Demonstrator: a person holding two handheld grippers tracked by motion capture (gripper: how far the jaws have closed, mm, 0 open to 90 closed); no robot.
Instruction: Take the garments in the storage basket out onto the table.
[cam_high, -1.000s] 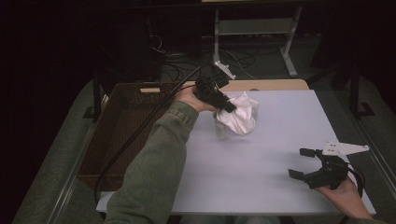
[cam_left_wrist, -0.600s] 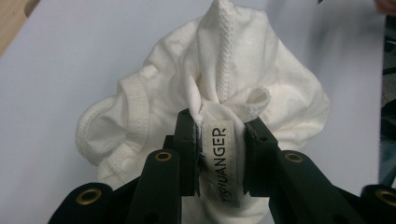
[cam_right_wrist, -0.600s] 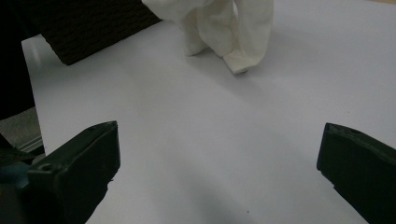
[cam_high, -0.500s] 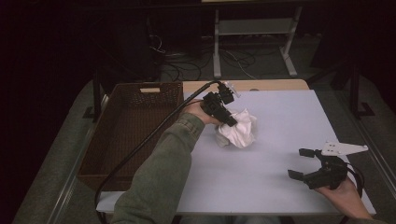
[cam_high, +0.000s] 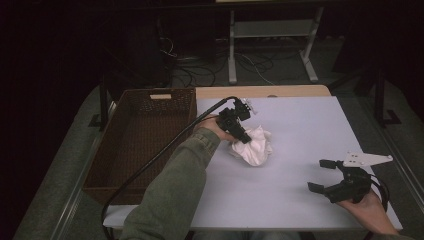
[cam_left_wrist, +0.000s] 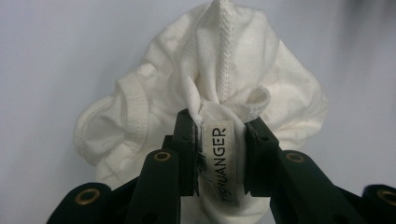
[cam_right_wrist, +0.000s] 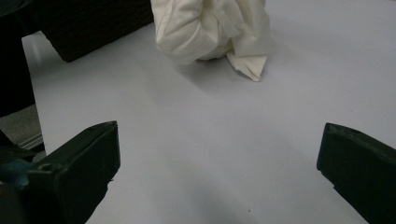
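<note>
The left tongs (cam_left_wrist: 219, 154) grip the cloth (cam_high: 252, 145) just right of the basket (cam_high: 142, 145), while the right tongs (cam_high: 327, 177) gape wide, well apart from it.

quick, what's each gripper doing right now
Left gripper: shut on the white cloth, pinching it at its label.
Right gripper: open, holding nothing, over the white table.

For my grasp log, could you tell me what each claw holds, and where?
Left claw grips the white garment at its label; right claw holds nothing.
</note>
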